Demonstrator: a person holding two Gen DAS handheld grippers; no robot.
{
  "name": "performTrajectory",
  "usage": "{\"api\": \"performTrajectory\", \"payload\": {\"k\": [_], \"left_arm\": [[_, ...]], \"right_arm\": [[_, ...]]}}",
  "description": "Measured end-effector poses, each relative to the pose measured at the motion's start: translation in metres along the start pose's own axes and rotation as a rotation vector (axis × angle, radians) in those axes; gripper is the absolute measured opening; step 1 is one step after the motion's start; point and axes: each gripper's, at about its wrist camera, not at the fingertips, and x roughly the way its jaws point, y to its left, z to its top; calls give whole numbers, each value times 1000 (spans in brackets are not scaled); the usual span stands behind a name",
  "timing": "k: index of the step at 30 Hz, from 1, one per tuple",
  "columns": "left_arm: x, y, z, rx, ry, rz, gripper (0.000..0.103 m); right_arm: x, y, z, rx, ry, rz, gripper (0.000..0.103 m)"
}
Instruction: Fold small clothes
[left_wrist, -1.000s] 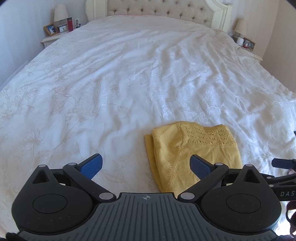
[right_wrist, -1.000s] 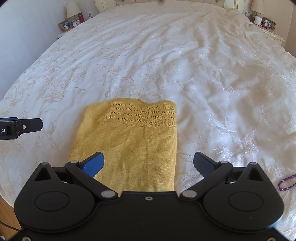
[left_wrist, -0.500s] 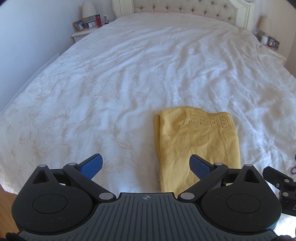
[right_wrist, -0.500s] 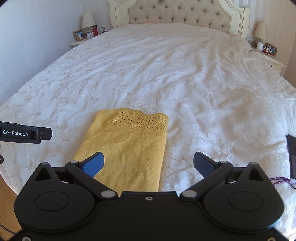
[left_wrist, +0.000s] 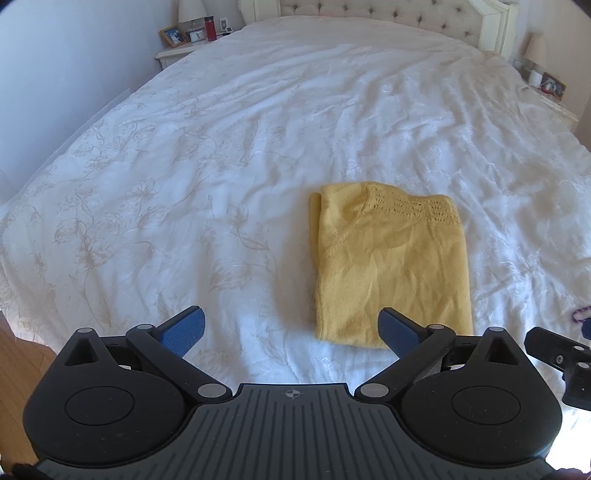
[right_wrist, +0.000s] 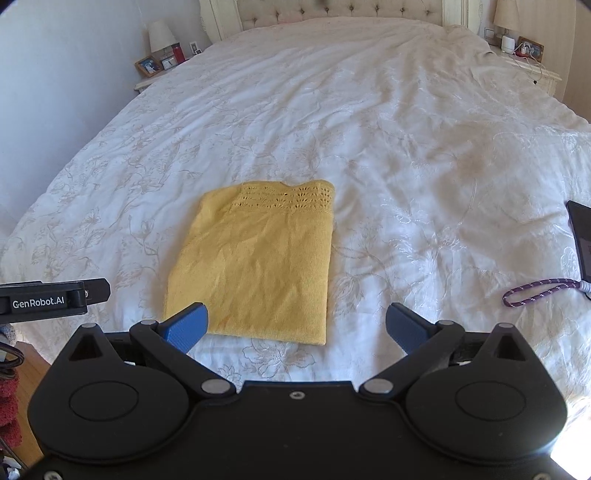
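Left hand-held gripper (left_wrist: 291, 328): spread wide, holding nothing, touching nothing. Right hand-held gripper (right_wrist: 297, 326): likewise spread wide and empty, clear of the cloth. Yellow knit garment (right_wrist: 258, 262): folded into a rectangle, flat on the white bedspread (right_wrist: 406, 129), near the bed's foot.

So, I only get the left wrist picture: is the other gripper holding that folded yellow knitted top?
Observer: No. The right gripper is open and empty, and the folded yellow knitted top lies free in front of it.
Operator: What's the purple bit at my right edge?
Observer: A purple braided cord, running toward a dark flat slab, maybe a phone.
Operator: Anything beside the bed?
Observer: Something red and knitted shows at the lower left edge. I can't tell what it is.
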Motion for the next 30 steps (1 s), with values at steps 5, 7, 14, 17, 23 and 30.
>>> {"api": "performTrajectory", "payload": {"k": [5, 7, 14, 17, 23, 30], "left_arm": [[-1, 0, -4, -10, 10, -24, 101], [-1, -1, -6, -8, 16, -30, 101], [-1, -3, -9, 3, 33, -29, 101], [1, -3, -10, 6, 42, -32, 101], [4, -3, -11, 14, 61, -40, 101], [7, -3, -11, 23, 75, -48, 101]], "right_arm": [[-4, -1, -5, 20, -6, 6, 102], [-5, -1, -6, 24, -6, 8, 102], [-5, -2, -7, 32, -5, 14, 102], [-5, -2, -7, 34, -6, 16, 102], [-3, -1, -7, 38, 0, 20, 102], [0, 1, -6, 44, 5, 25, 102]]}}
